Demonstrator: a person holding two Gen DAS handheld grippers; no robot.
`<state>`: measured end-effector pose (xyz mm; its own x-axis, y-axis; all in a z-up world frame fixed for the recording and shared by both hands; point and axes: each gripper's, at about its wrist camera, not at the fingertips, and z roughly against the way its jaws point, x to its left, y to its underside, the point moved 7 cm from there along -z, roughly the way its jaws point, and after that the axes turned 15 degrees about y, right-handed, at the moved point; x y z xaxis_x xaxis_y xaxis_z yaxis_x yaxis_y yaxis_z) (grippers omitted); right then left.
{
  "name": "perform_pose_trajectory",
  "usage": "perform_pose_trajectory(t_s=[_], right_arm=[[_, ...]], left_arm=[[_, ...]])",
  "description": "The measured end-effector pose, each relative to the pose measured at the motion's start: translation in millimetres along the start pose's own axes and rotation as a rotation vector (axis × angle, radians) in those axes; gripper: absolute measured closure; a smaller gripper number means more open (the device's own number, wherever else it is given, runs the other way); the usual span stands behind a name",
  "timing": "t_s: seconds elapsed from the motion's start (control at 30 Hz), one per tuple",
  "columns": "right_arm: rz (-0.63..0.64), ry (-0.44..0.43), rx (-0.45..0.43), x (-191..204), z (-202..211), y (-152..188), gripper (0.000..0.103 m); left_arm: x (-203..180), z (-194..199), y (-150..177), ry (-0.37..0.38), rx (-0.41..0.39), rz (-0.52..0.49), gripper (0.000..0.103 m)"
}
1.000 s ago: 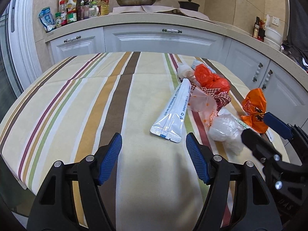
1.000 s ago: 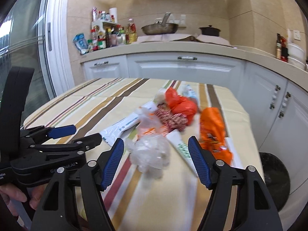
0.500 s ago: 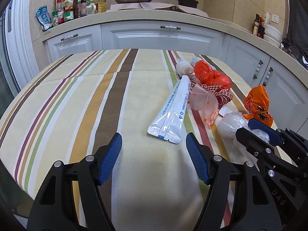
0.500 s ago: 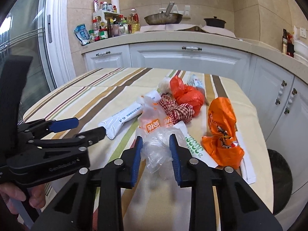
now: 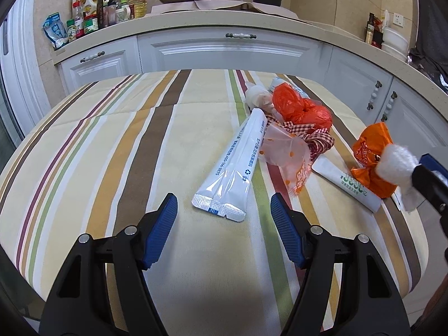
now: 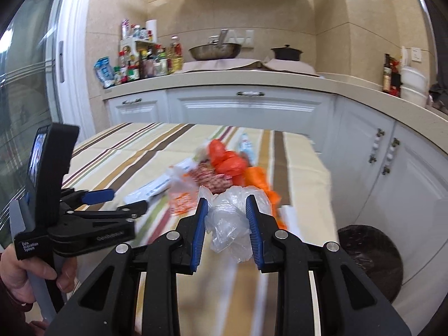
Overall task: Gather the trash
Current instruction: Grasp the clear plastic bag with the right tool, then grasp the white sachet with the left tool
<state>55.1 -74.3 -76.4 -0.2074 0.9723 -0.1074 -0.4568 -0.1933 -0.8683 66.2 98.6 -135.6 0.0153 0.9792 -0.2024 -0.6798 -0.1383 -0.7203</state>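
The right hand-held gripper (image 6: 227,218) pinches a crumpled clear plastic bag (image 6: 233,224); the left hand-held gripper (image 5: 224,212) gapes wide, empty. The slippery film could slide free before reaching the dark round bin (image 6: 369,260) at four o'clock.

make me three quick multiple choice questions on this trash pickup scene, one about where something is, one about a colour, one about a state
1. Where does the dark round bin sit?
A. on the table
B. on the floor beside the table, by the white cabinets
C. on the counter

2. What colour are the pads on the fingers of the left gripper?
A. blue
B. red
C. yellow

3. What is the right gripper doing?
A. open and empty
B. shut on the long white pouch
C. shut on the clear plastic bag

Answers: 1 B, the right wrist view shows it low down past the table's edge. 2 A, both pads are blue in the left wrist view. 3 C, the crumpled bag is squeezed between the pads, while the long white pouch lies on the striped tablecloth.
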Motion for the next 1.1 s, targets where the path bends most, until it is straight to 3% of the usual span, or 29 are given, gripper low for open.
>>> perform_pose_trajectory(t_s=[0.27,0.5,0.57,0.63,1.1], right_arm=[[-0.053,0.085,0.011,-44,-16,-3,0.074],[-0.079,0.093,0.026,-59,-25,-1,0.074],[-0.079,0.089,0.026,-59,-25,0,0.074],[-0.08,0.085,0.024,-60,-24,0,0.074],[-0.081,0.077,0.009,-59,-16,-2,0.074]], left_arm=[[4,-9,-4,-0.017,0.015,0.007,0.036],[4,-21,-8,-0.003,0.045,0.017,0.036],[4,-25,-8,0.006,0.059,0.022,0.04],[3,-29,-6,0.014,0.078,0.02,0.058],[4,-2,0,0.001,0.03,0.014,0.061]])
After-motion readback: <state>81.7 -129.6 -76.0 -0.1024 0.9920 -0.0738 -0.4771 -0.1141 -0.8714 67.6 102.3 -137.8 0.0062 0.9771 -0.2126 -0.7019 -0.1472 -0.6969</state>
